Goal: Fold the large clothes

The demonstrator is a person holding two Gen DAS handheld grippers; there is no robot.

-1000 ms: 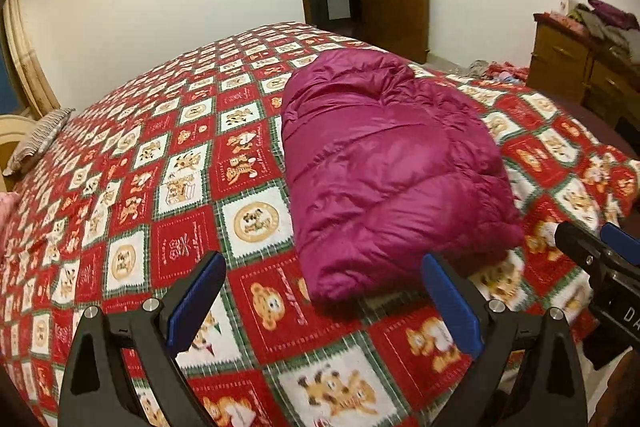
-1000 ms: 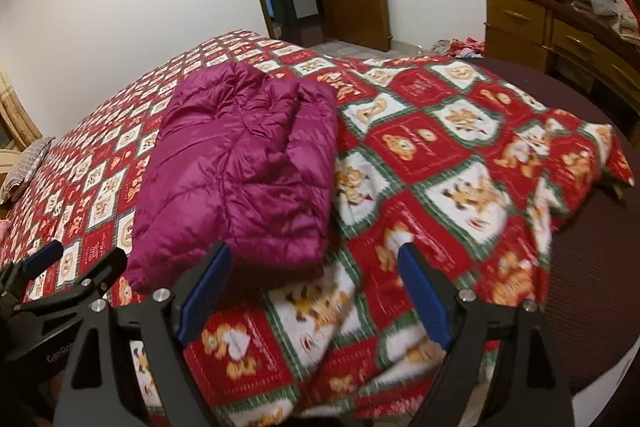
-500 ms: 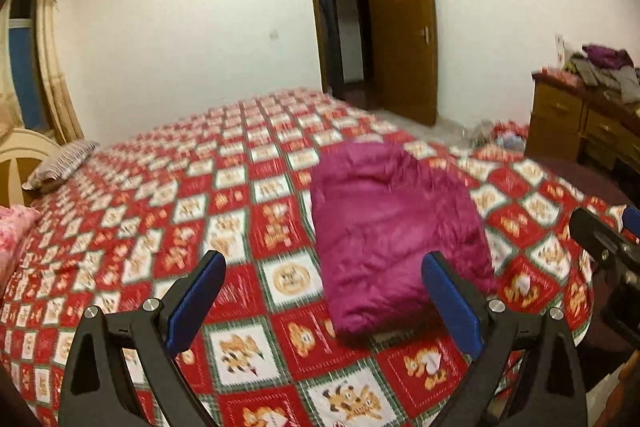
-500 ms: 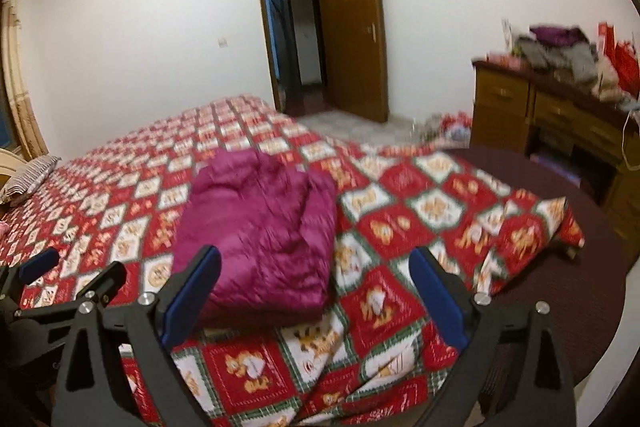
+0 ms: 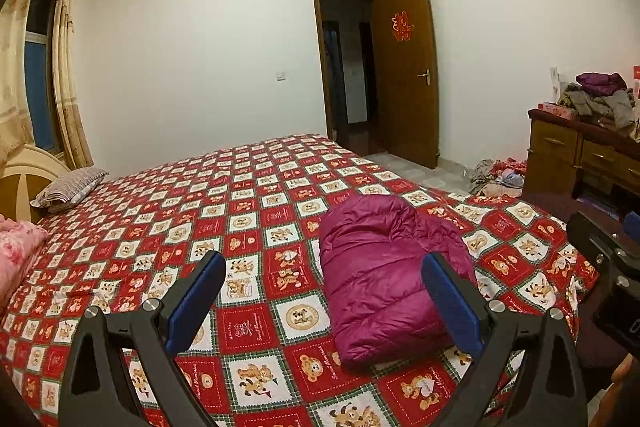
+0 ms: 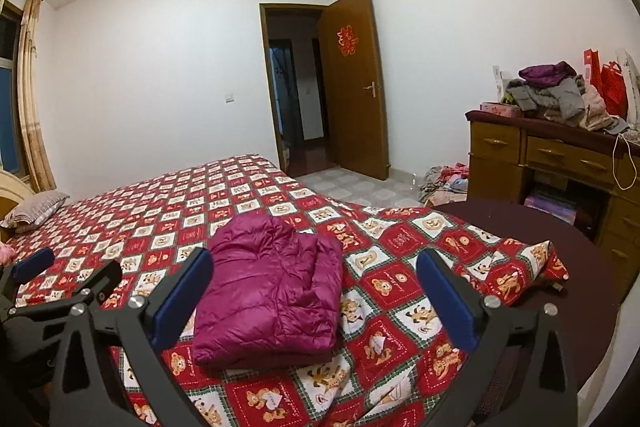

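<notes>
Both the left gripper (image 5: 322, 301) and the right gripper (image 6: 314, 297) hover with jaws spread wide, holding nothing and touching nothing, above the folded magenta quilted puffer jacket (image 6: 274, 287) lying on the red teddy-bear-patterned bedspread (image 5: 248, 227).

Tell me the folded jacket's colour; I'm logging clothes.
Magenta-purple, quilted. The jacket shows best in the right wrist view.

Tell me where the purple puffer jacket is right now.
The purple puffer jacket lies folded on the red bear-print bedspread near the bed's foot end, ahead of both open grippers and touched by neither.
</notes>
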